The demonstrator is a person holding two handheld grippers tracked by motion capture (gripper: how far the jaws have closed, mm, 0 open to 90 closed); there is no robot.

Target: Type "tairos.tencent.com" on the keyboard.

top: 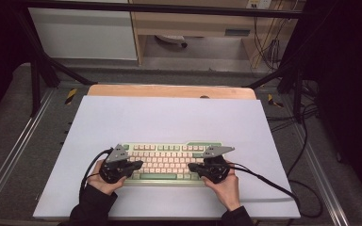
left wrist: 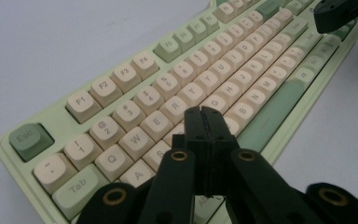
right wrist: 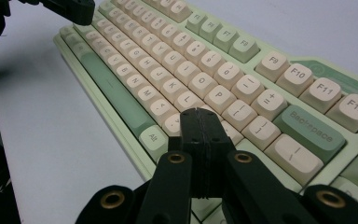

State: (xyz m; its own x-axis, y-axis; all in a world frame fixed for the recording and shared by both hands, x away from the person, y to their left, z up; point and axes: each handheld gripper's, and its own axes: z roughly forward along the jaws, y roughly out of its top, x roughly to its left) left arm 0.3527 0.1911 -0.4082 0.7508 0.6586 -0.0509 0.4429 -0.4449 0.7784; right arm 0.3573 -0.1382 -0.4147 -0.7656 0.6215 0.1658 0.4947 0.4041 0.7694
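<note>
At six o'clock on the white mat [top: 169, 117] we find the keyboard [top: 169, 162] — pale green, cream keys. The left gripper [top: 139, 164] sits at its nine o'clock end, jaws pressed together over the letter rows, nothing between them. The right gripper [top: 191, 166] sits at its three o'clock end, jaws likewise pressed together — empty, above the keys near Alt [right wrist: 152, 138].

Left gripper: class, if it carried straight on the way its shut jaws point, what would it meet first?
Most likely the keyboard: the left gripper angles down over the letter keys, near the middle rows. Exactly which key is hard to judge.
</note>
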